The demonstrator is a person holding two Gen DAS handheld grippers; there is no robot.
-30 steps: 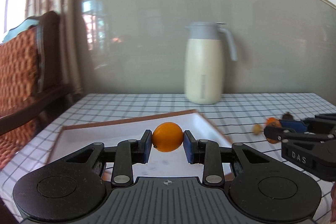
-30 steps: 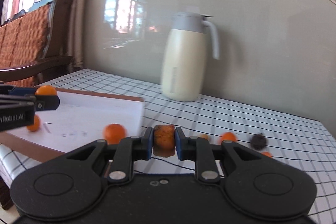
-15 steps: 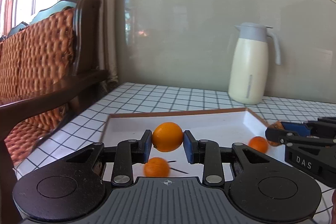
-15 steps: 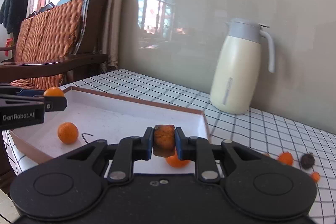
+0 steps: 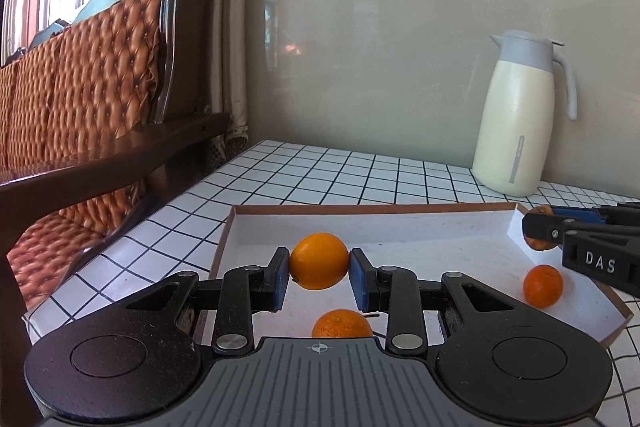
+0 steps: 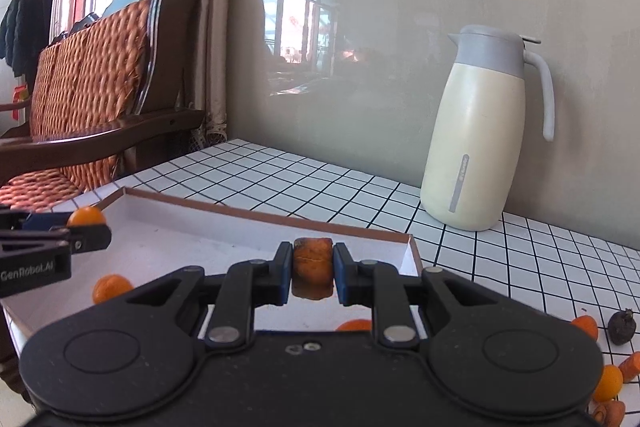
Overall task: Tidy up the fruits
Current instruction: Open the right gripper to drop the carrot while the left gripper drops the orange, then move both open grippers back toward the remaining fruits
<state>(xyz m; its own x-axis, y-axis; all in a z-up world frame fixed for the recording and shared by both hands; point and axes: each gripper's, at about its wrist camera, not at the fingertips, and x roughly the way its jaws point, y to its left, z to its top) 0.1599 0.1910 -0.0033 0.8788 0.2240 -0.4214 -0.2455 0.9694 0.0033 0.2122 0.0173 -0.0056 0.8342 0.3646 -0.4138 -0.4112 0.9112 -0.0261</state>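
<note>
My left gripper (image 5: 319, 273) is shut on a round orange (image 5: 319, 260) and holds it above the white tray (image 5: 400, 215) with a brown rim. Two more oranges (image 5: 342, 323) (image 5: 542, 285) lie in the tray. My right gripper (image 6: 312, 267) is shut on a brownish, squashed orange fruit (image 6: 312, 265) over the tray's right part (image 6: 410, 251). In the left wrist view the right gripper (image 5: 538, 231) shows at the right edge. In the right wrist view the left gripper (image 6: 86, 227) shows at the left with its orange (image 6: 85, 216).
A cream thermos jug (image 5: 520, 119) with a grey lid stands at the back of the checked table (image 5: 320, 171). Loose small oranges (image 6: 608, 383) and a dark shrivelled fruit (image 6: 621, 326) lie on the table at the right. A wooden padded chair (image 5: 100, 87) stands to the left.
Both grippers have moved left over the tray, each still holding its fruit. The jug and the loose fruits have shifted right in both views.
</note>
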